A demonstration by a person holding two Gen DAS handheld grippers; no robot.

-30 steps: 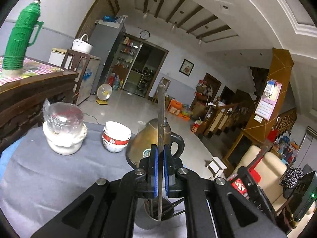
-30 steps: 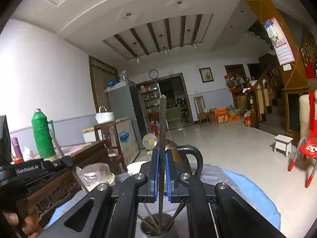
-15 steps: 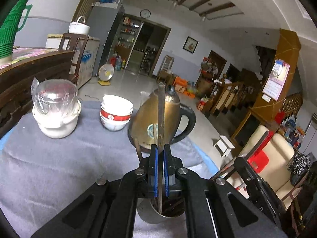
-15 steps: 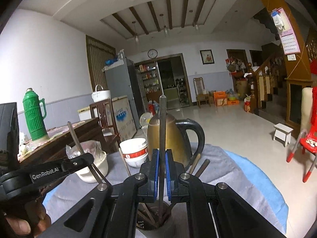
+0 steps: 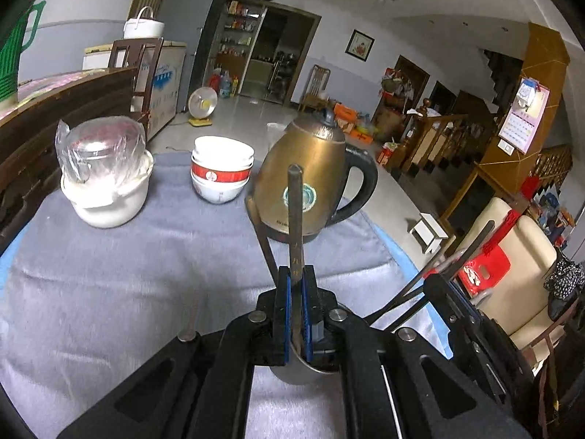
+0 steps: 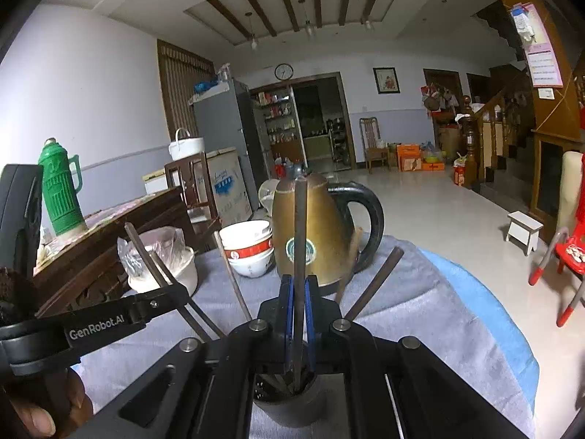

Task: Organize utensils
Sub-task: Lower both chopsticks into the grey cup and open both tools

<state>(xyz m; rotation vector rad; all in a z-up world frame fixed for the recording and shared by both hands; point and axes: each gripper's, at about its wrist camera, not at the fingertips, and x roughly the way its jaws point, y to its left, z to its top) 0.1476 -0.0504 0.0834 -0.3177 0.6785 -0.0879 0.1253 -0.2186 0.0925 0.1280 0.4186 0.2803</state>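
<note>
Left gripper (image 5: 297, 314) was clamped shut on one dark chopstick (image 5: 295, 219), blue pads tight on its shaft, upper end sticking up past the pads, lower end down inside the metal holder cup (image 5: 303, 375) right under the jaws. Right gripper (image 6: 299, 314) was likewise pinched shut on a second chopstick (image 6: 300, 234), standing near upright, its lower tip inside the same holder cup (image 6: 289, 406). More chopsticks (image 6: 376, 281) fanned out of the cup, leaning left and right. In the left wrist view one leaning stick (image 5: 265, 241) rose from the cup toward the kettle. The cup sat on the grey cloth (image 5: 128, 274) at the near edge of the tabletop.

In the right wrist view the left gripper's black body (image 6: 109, 323), marked GenRobot.AI, came in from the left edge, with a hand (image 6: 40, 409) under it at the lower left corner.

Beyond the cup, toward the far edge of the tabletop: a brass-coloured kettle (image 5: 310, 175) with black handle, just left of it a stack of white-and-red bowls (image 5: 221, 168), and further left a white pot (image 5: 109, 197) with a plastic-wrapped glass lid. Blue cloth (image 6: 482, 303) showed under the grey one at the right edge. A green thermos (image 6: 62, 186) stood on a wooden side table off the left edge.
</note>
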